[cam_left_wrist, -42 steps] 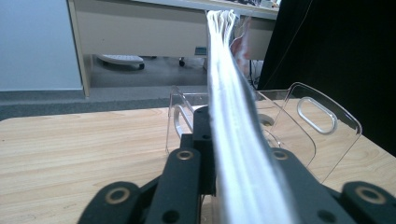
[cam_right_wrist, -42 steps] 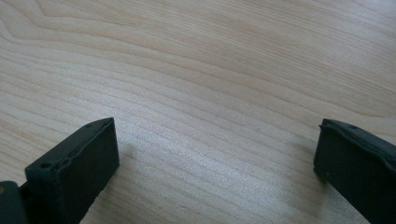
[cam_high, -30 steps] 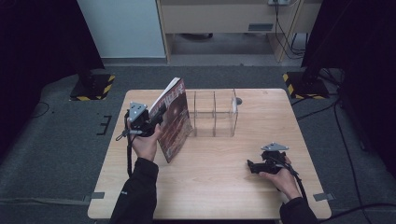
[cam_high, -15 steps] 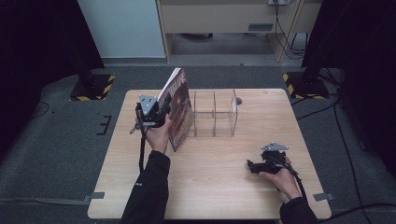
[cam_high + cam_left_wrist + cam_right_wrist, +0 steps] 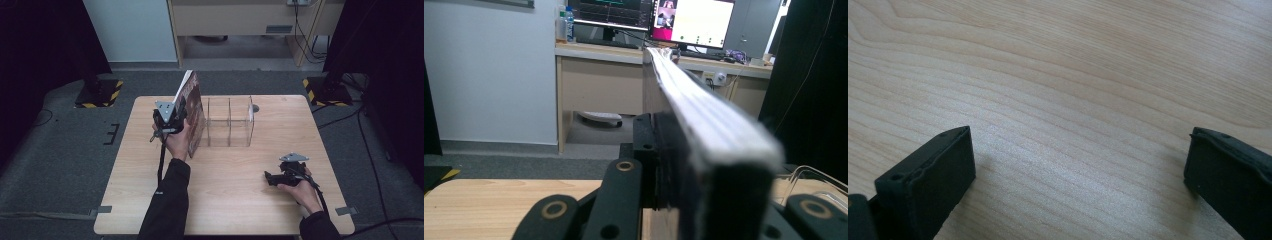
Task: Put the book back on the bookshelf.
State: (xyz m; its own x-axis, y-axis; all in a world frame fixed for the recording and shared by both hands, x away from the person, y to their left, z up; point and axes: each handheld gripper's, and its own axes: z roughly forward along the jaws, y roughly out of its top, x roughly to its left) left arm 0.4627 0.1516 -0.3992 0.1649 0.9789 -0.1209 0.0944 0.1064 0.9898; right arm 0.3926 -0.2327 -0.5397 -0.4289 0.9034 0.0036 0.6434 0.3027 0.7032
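A thick book (image 5: 193, 106) with a dark cover and white page edges stands on edge, tilted, at the left end of a clear divided rack (image 5: 228, 122). My left gripper (image 5: 173, 119) is shut on the book's near edge. In the left gripper view the book (image 5: 711, 125) runs away from me between the jaws, with the left finger (image 5: 644, 147) pressed against its cover. My right gripper (image 5: 270, 178) rests on the table at the front right, open, with bare wood between its jaws (image 5: 1078, 165).
The wooden table (image 5: 235, 205) has bare room in front and at the left. A small grey disc (image 5: 255, 108) lies behind the rack's right end. Black stands with striped bases (image 5: 100, 92) flank the table on the floor.
My left hand has carried the book to the right and slightly down, up against the left end of the clear rack. The right hand has kept still.
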